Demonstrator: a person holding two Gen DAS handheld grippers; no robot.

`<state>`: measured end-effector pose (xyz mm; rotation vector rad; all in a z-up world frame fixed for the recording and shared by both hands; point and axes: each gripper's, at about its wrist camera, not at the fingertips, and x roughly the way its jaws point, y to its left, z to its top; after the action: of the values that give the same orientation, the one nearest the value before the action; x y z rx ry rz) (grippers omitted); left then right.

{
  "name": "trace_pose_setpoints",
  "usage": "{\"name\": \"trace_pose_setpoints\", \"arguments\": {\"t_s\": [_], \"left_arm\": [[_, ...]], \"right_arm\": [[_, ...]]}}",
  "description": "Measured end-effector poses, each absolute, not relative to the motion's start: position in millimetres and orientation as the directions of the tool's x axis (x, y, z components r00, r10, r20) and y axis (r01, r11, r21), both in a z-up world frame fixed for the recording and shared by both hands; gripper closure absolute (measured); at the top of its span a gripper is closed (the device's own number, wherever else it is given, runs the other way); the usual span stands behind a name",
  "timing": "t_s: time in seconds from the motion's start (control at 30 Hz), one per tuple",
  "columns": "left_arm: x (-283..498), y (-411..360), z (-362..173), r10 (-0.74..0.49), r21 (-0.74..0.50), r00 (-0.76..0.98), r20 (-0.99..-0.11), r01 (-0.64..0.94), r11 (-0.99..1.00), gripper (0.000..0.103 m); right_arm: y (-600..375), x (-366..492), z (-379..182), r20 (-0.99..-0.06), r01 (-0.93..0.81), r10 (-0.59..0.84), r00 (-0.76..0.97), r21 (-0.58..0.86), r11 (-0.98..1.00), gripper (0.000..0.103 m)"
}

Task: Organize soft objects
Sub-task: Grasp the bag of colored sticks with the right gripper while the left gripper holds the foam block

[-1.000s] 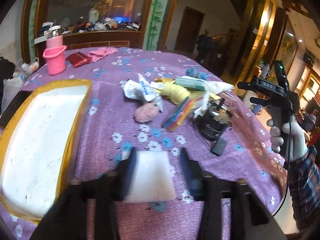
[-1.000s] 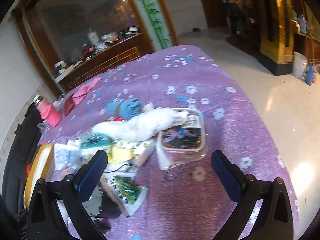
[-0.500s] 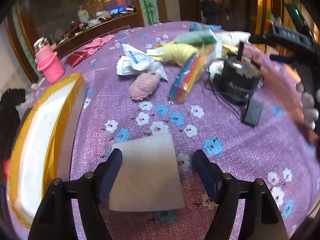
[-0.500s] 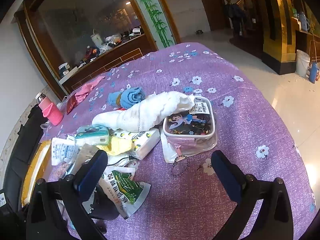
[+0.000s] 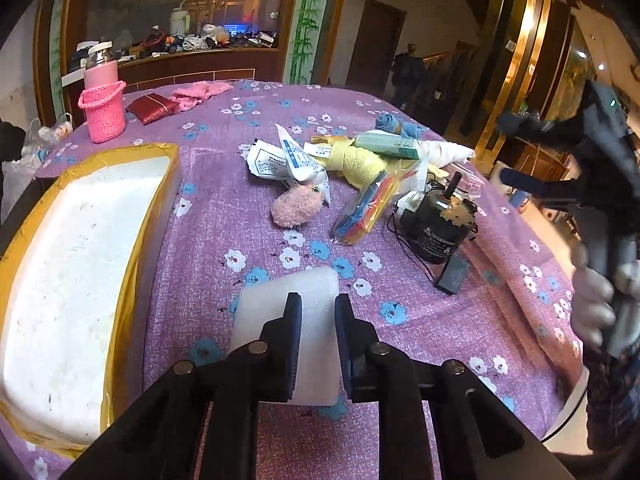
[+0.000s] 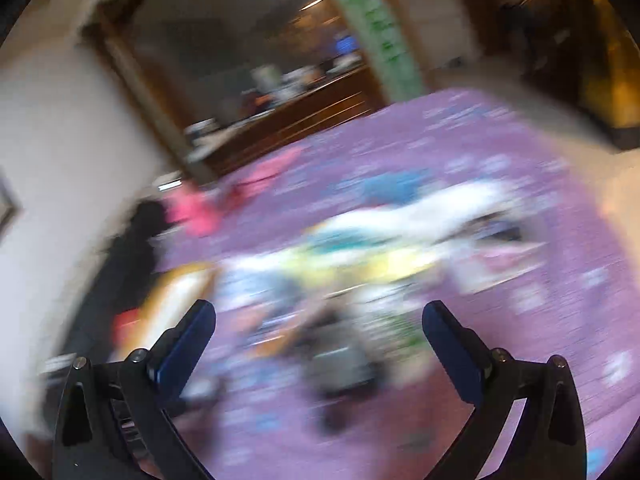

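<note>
A white foam pad (image 5: 260,304) lies on the purple flowered tablecloth (image 5: 224,216), and my left gripper (image 5: 318,306) is shut on it, squeezing its middle into a narrow ridge. The pad touches the cloth. A pile further back holds a pink fuzzy ball (image 5: 296,208), a yellow towel (image 5: 360,164), a white towel (image 5: 444,152) and plastic packets. My right gripper (image 6: 318,320) stands open over the pile with nothing between its fingers. Its view is heavily blurred. A gloved hand (image 5: 592,300) holds it at the right edge of the left wrist view.
A white foam box with gold tape on its rim (image 5: 128,264) sits at the left. A black motor (image 5: 438,224) with a cable and small adapter lies right of the pile. A pink bottle in a knit holder (image 5: 104,104) and a red pouch stand at the back.
My left jaws closed from wide open onto the foam pad and pinched it together. The right gripper swung toward the left, and its view is now smeared.
</note>
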<state>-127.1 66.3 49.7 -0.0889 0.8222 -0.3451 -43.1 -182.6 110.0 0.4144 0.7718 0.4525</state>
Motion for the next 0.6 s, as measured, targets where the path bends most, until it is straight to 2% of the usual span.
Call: {"name": "trace_pose_setpoints", "arguments": {"t_s": [0.07, 0.13, 0.23, 0.3, 0.37, 0.47, 0.6], "left_arm": [[-128, 68, 48, -0.362, -0.240, 0.614, -0.701, 0.275, 0.931, 0.087], [-129, 69, 45, -0.381, -0.260, 0.602, -0.702, 0.281, 0.924, 0.088], [-135, 69, 38, -0.413, -0.298, 0.570, -0.710, 0.288, 0.910, 0.088], [-137, 71, 30, -0.431, -0.327, 0.547, -0.717, 0.281, 0.902, 0.088], [-138, 73, 26, -0.448, -0.355, 0.543, -0.710, 0.274, 0.894, 0.088], [-138, 76, 26, -0.463, -0.377, 0.537, -0.705, 0.269, 0.886, 0.088], [-140, 79, 25, -0.476, -0.393, 0.534, -0.699, 0.269, 0.879, 0.088]], "right_arm": [[-155, -43, 106, -0.544, -0.297, 0.661, 0.516, 0.611, 0.734, 0.000], [-127, -38, 91, -0.563, -0.290, 0.718, 0.410, 0.665, 0.688, 0.000], [-103, -25, 67, -0.644, -0.203, 0.668, 0.374, 0.646, 0.736, 0.000], [-96, -14, 55, -0.695, -0.131, 0.600, 0.396, 0.604, 0.786, 0.005], [-94, -6, 47, -0.721, -0.081, 0.560, 0.407, 0.583, 0.809, 0.009], [-86, 4, 36, -0.766, -0.013, 0.500, 0.405, 0.542, 0.841, 0.009], [-78, -3, 39, -0.780, -0.018, 0.470, 0.414, 0.508, 0.861, 0.014]]}}
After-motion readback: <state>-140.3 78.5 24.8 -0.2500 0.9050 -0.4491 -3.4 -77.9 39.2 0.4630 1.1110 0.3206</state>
